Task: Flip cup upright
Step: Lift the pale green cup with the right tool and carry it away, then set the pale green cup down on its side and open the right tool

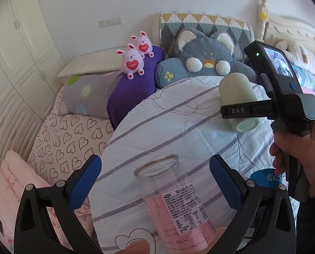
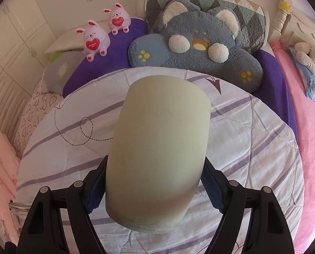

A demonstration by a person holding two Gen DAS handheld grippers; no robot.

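Observation:
A pale green cup point(image 2: 159, 148) lies on its side in the air, clamped between the blue pads of my right gripper point(image 2: 155, 188); its base points toward the camera and its mouth points away. In the left wrist view the same cup point(image 1: 236, 97) is held by the right gripper point(image 1: 240, 111) above the round covered table point(image 1: 178, 127), tilted with the base down and to the right. My left gripper point(image 1: 155, 182) is open, its pads on either side of a clear jar point(image 1: 174, 203) with a label and pink contents, not touching it.
The table point(image 2: 252, 148) has a white cloth with purple stripes. Behind it a bed holds a grey bear cushion point(image 2: 200, 42), two pink rabbit toys point(image 2: 94, 40) and purple pillows. A blue disc point(image 1: 263, 176) lies at the table's right. White wardrobes stand to the left.

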